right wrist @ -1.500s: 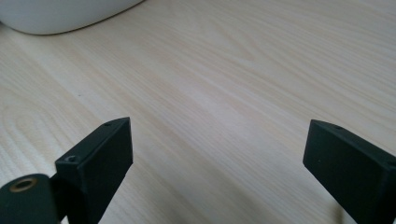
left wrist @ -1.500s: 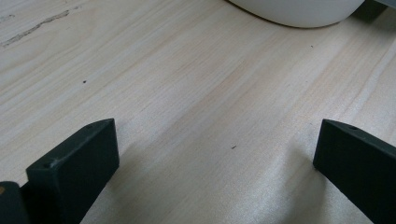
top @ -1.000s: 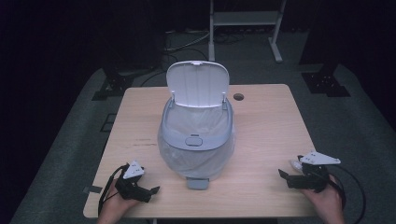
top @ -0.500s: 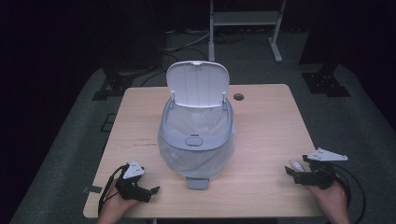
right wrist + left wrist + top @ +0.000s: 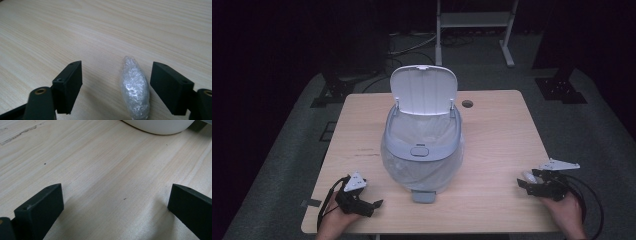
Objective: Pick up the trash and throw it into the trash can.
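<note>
A white bin (image 5: 423, 150) lined with a clear bag stands mid-table, its lid (image 5: 424, 91) propped upright; its rounded base (image 5: 157, 125) edges the top of the left gripper view. A crumpled ball of clear plastic wrap (image 5: 134, 86) lies on the wood between my right gripper's (image 5: 116, 85) open jaws, closer to the right-hand one; from above it is the pale lump (image 5: 529, 175) by the right gripper (image 5: 524, 183) near the table's right front corner. My left gripper (image 5: 374, 204) rests at the front left, open (image 5: 115, 205) over bare wood.
The wooden table (image 5: 492, 135) has a round cable hole (image 5: 467, 104) behind the bin. A grey pedal (image 5: 421, 195) sticks out at the bin's front. Dark floor, a white frame (image 5: 472, 20) and black stands surround the table.
My right gripper has slid right and slightly toward the front edge, now straddling the wrap ball. The left gripper and the bin have stayed put.
</note>
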{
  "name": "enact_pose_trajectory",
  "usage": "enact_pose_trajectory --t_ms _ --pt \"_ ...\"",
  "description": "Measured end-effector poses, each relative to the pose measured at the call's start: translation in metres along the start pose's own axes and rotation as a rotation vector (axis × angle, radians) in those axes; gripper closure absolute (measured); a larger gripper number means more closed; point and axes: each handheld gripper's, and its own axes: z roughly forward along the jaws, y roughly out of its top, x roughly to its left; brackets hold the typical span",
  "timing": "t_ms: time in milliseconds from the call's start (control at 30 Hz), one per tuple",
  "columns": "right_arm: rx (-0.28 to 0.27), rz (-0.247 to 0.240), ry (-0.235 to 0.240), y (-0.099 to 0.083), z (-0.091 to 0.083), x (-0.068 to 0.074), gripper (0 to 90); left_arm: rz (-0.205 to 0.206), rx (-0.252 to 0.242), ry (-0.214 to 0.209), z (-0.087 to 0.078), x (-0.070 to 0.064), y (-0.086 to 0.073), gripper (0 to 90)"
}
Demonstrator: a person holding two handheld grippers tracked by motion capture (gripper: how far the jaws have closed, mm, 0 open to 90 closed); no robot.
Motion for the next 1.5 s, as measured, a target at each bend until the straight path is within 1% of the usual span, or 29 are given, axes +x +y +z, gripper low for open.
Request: enact_pose_trajectory --t_ms 200,300,467,533,667,833,1000,1133,1300,1500 --pt "0.009 -0.013 0.003 -0.001 0.001 0.001 36.4 0.0 0.0 0.0 0.0 0.0 0.0 0.0" --pt "0.016 -0.018 0.005 -0.002 0.001 0.001 42.1 0.0 -0.001 0.0 0.0 0.0 0.0 0.0" --pt "0.013 -0.028 0.002 -0.002 0.0 0.002 54.0 0.0 0.0 0.0 0.0 0.0 0.0 0.0" --pt "0.013 -0.03 0.003 -0.002 0.0 0.003 56.5 0.0 0.0 0.0 0.0 0.0 0.0 0.0" --pt "0.016 -0.034 0.01 -0.002 0.0 0.004 64.1 0.0 0.0 0.0 0.0 0.0 0.0 0.0" --pt "0.019 -0.027 0.015 -0.002 0.0 0.005 64.7 0.0 -0.001 0.0 0.0 0.0 0.0 0.0" --pt "0.024 -0.021 0.036 -0.001 -0.001 0.006 64.8 0.0 0.0 0.0 0.0 0.0 0.0 0.0" --pt "0.014 -0.018 0.048 0.002 -0.003 0.008 64.9 0.0 -0.001 0.0 0.0 0.0 0.0 0.0" --pt "0.006 -0.033 0.061 0.004 -0.004 0.011 65.0 0.0 -0.001 0.0 0.0 0.0 0.0 0.0" --pt "-0.005 -0.037 0.081 0.006 -0.006 0.015 64.9 0.0 -0.001 0.0 0.0 0.0 0.0 0.0"
